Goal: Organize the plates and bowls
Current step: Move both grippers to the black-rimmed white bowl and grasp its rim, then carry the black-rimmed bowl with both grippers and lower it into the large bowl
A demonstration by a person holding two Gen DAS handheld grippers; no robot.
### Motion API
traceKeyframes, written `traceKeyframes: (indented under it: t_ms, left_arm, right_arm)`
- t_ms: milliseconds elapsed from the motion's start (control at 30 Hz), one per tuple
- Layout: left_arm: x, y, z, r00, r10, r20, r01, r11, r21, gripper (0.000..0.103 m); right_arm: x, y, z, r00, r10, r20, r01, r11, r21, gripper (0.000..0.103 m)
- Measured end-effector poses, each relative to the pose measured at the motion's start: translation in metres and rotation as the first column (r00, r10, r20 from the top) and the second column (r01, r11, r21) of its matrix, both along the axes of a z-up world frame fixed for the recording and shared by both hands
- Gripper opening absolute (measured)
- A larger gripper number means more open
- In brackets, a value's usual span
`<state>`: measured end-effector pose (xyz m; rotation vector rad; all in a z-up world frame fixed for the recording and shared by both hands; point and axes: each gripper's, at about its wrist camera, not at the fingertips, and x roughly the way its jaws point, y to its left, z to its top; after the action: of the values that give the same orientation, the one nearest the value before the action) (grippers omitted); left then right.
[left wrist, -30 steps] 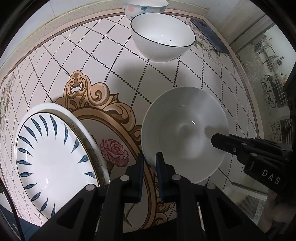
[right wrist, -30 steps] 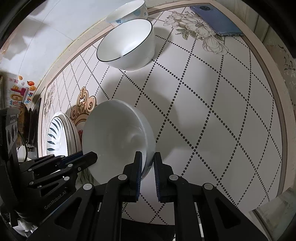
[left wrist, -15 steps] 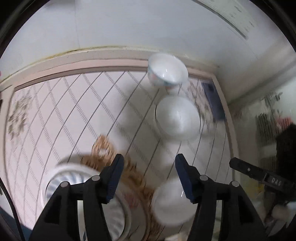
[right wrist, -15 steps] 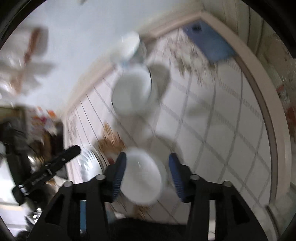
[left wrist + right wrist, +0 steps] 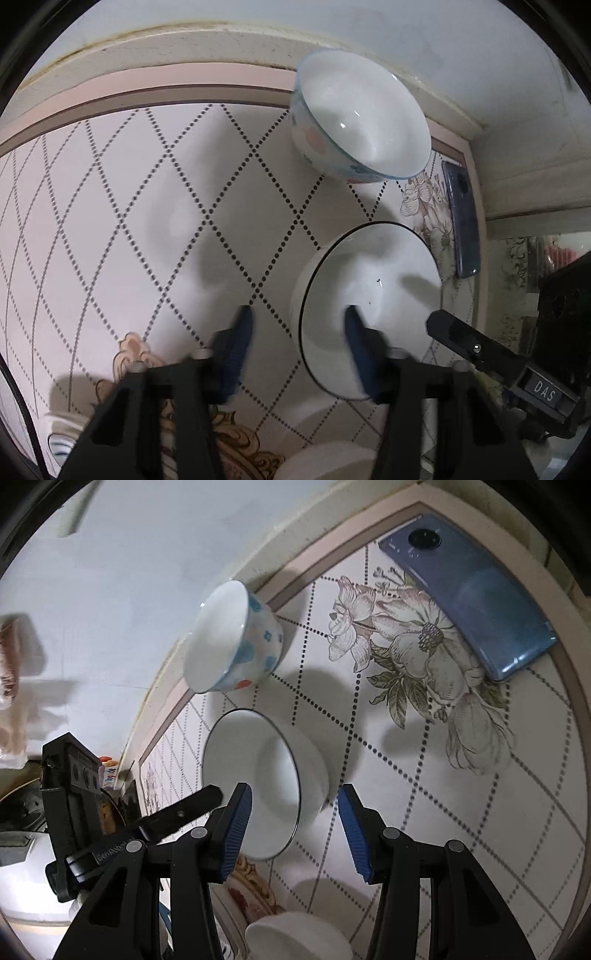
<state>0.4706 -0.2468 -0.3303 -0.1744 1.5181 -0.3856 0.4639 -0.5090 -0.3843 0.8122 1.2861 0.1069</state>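
A white bowl with a thin black rim [image 5: 373, 295] [image 5: 258, 779] stands on the patterned table. My left gripper [image 5: 297, 339] is open; its right finger hangs over this bowl's near left rim. My right gripper [image 5: 293, 823] is open, its fingers either side of the bowl's near right wall. A white bowl with blue and orange spots [image 5: 354, 118] [image 5: 236, 653] stands behind it by the wall. A plain white bowl [image 5: 325, 461] [image 5: 295, 938] lies at the bottom edge. A sliver of a blue-patterned plate [image 5: 59, 443] shows at bottom left.
A blue phone [image 5: 461, 221] [image 5: 469, 590] lies at the table's far right corner. The white wall [image 5: 221, 22] runs along the back edge. The table [image 5: 110, 221] has a dotted diamond pattern and a raised pink border.
Both grippers were shut on the plain white bowl one second ago. They opened, left it on the table, and moved forward to the black-rimmed bowl.
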Motion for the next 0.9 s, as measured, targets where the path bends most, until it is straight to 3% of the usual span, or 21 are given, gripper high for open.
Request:
traceKeyframes:
  t_ms: [67,100,133,333,533,900]
  left_arm:
    - [-0.001,-0.006,-0.005,1.0,-0.026,0.004,0.026,0.999,0.02,0.012]
    - [-0.002,-0.007,-0.005,0.999,-0.034,0.014,0.034,0.999,0.033,0.008]
    - [-0.004,-0.009,-0.005,0.999,-0.046,0.03,0.044,0.998,0.05,0.007]
    - [-0.011,-0.017,0.004,0.995,-0.071,0.076,0.064,0.994,0.09,0.007]
    - [-0.022,-0.016,0.029,0.987,-0.102,0.122,0.089,0.99,0.105,0.007]
    - [-0.076,0.004,0.099,0.97,-0.138,0.201,0.123,0.989,0.087,0.007]
  right_arm:
    - [0.006,0.004,-0.007,1.0,0.018,-0.002,-0.018,1.0,-0.017,0.041]
    - [0.006,0.007,-0.009,1.0,0.027,0.0,-0.027,0.999,-0.027,0.023]
    - [0.008,0.011,-0.011,0.999,0.038,-0.007,-0.038,0.997,-0.06,0.014]
    - [0.008,0.028,-0.006,0.996,0.09,0.023,-0.084,0.981,-0.175,0.013]
    - [-0.002,0.031,0.001,0.995,0.092,0.027,-0.085,0.98,-0.178,0.012]
    - [-0.052,0.045,0.072,0.987,0.121,0.105,-0.098,0.975,-0.199,0.013]
